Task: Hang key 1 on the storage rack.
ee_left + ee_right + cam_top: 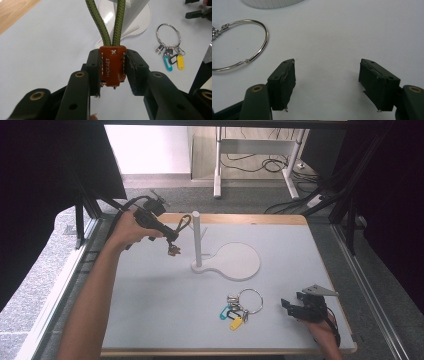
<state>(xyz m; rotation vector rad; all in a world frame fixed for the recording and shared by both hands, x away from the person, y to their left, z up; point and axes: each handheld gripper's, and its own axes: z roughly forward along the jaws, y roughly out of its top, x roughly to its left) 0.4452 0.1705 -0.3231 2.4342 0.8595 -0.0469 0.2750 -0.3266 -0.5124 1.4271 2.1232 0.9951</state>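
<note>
The left tongs point(112, 72) grip the lanyard point(113, 65) near the post point(196, 239), the right tongs point(327, 85) rest wide; next, I judge, the loop must go over the post top.

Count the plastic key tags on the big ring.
2. A blue tag and a yellow tag hang side by side off the metal ring on the table, between the white stand and the right claw. Keys may hide more.

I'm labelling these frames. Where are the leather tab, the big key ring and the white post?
leather tab point(113, 65), left gripper view, its stitched brown face.
key ring point(250, 300), high view, its wire loop's right side.
white post point(196, 237), high view, mid-shaft.
</note>
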